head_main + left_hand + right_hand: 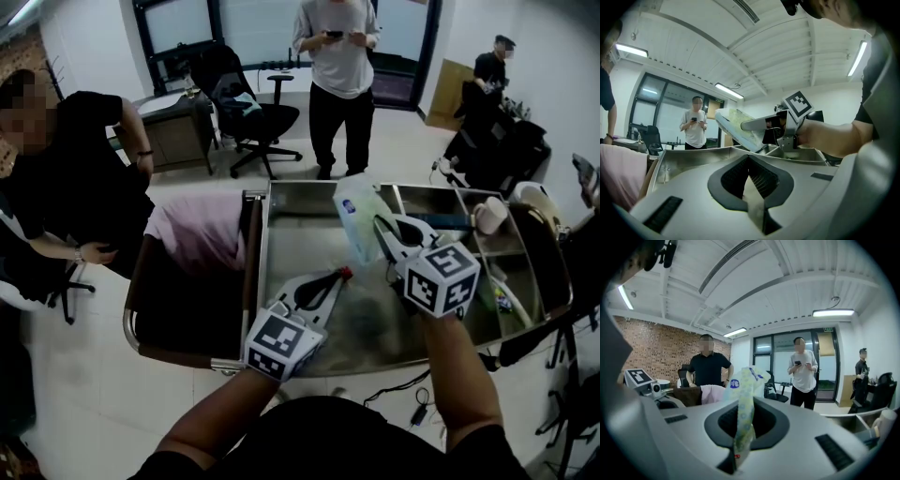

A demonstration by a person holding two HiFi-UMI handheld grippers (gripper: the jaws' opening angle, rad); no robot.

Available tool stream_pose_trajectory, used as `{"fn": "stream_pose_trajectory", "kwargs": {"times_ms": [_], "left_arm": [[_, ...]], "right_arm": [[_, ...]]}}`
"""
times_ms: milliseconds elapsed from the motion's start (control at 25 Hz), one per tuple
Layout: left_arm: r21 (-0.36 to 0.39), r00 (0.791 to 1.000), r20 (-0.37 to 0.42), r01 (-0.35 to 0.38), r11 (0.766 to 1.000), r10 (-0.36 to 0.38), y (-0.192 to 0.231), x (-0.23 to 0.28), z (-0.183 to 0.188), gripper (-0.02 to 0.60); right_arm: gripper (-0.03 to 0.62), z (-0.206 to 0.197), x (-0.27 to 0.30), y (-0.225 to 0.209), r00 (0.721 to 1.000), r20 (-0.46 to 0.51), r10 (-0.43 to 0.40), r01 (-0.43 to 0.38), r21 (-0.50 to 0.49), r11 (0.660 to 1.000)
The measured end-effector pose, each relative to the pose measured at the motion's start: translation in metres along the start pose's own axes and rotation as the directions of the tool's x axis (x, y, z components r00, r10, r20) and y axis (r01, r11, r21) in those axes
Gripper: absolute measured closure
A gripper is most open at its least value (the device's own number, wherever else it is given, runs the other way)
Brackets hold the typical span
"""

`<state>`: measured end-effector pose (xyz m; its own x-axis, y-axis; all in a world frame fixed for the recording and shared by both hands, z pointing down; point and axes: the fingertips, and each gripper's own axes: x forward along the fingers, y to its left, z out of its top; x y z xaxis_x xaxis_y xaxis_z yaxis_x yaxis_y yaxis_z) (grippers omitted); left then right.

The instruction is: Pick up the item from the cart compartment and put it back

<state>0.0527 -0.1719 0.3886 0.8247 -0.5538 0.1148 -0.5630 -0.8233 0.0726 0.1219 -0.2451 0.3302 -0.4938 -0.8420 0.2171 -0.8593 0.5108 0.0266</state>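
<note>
We see the right hand-held gripper (382, 231) clenched on the edge of a soft packet (359, 219). Its own view shows the two jaws pressed against the pale, patterned wrapper, with the rest of the packet rising out from between them. The packet is tilted and hangs in the air over the large compartment (305, 234) of the steel cart (260, 272), toward 1 o'clock from the middle of the head view. In the left gripper view we see it above the level of the cart's rim.

The left hand-held gripper (341, 275) points toward 1 o'clock over the near part of the same compartment. Its jaws are together with nothing between them, and its tips are near the packet but apart from it.

At 3 o'clock the cart's smaller compartments hold a white cup (489, 215) and other items too small to tell. At 9 o'clock a pink cloth (197, 234) lies just beside the cart's left wall. Beyond the cart we see a standing person (339, 66) at 12 o'clock, an office chair (251, 114) at 11 o'clock and a seated person (75, 178) at 10 o'clock.
</note>
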Motion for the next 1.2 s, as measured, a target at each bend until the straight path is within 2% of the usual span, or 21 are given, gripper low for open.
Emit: {"fn": "stream_pose_trajectory", "kwargs": {"times_ms": [440, 880, 1200], "left_arm": [[0.001, 1.0, 0.002, 0.0, 1.0, 0.0, 0.001, 0.0, -0.001, 0.581], [0.001, 1.0, 0.004, -0.004, 1.0, 0.004, 0.002, -0.001, -0.002, 0.581], [-0.002, 1.0, 0.005, -0.006, 1.0, 0.006, 0.002, 0.0, -0.001, 0.581]], "right_arm": [[0.576, 0.0, 0.054, -0.011, 0.99, -0.138, -0.008, -0.01, -0.129, 0.992], [0.574, -0.024, 0.103, -0.023, 0.951, -0.307, -0.043, -0.041, -0.262, 0.964], [0.574, -0.039, 0.121, -0.026, 0.932, -0.36, -0.046, -0.063, -0.284, 0.957]]}}
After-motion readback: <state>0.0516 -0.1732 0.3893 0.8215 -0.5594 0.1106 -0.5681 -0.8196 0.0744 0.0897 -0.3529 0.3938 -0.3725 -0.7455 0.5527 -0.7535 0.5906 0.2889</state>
